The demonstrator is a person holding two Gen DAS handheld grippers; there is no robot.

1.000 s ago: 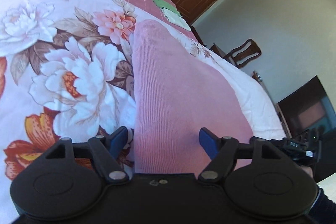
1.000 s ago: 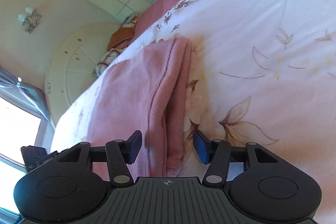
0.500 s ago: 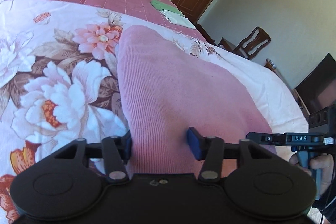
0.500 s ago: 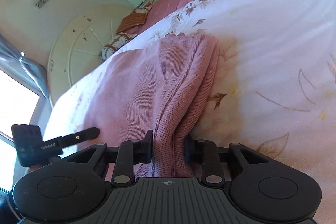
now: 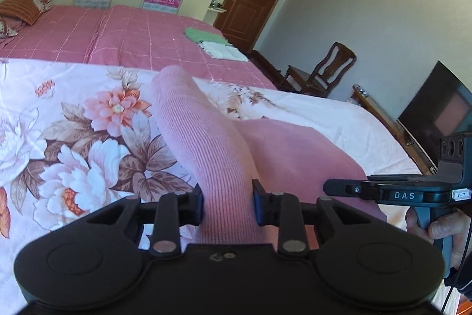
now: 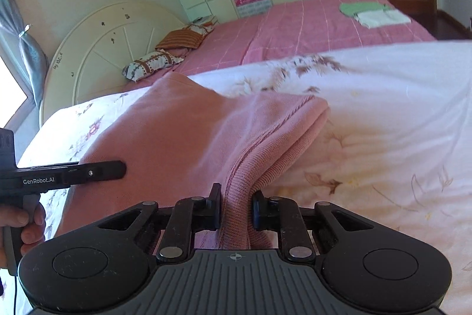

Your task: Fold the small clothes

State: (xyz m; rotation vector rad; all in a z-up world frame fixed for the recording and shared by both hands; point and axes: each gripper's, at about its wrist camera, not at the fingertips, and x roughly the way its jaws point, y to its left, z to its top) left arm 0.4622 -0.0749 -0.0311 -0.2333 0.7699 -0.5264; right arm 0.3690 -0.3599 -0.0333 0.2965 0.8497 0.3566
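Pink ribbed knit garment (image 5: 206,143) lies near the edge of the bed on a floral quilt (image 5: 73,138), with one end lifted off it. Left gripper (image 5: 227,202): jaws closing, narrow, pads pressed on a bunched fold of the knit that rises as a rounded ridge away from the camera. Right gripper (image 6: 236,207): jaws closing, narrow, clamped on a ribbed hem edge, several layers stacked between the pads. The two grippers stand close side by side; each shows at the margin of the other's view, held by a hand (image 5: 442,226).

Open room: wide bare quilt to the right of the garment in the right wrist view; beyond it a pink checked bedspread (image 6: 295,28). Small folded green cloth (image 5: 203,35) and white cloth (image 5: 224,50) sit well apart near the bed's far corner.

Textures: the knit is fine vertical rib and soft; the quilt is smooth with printed peonies.
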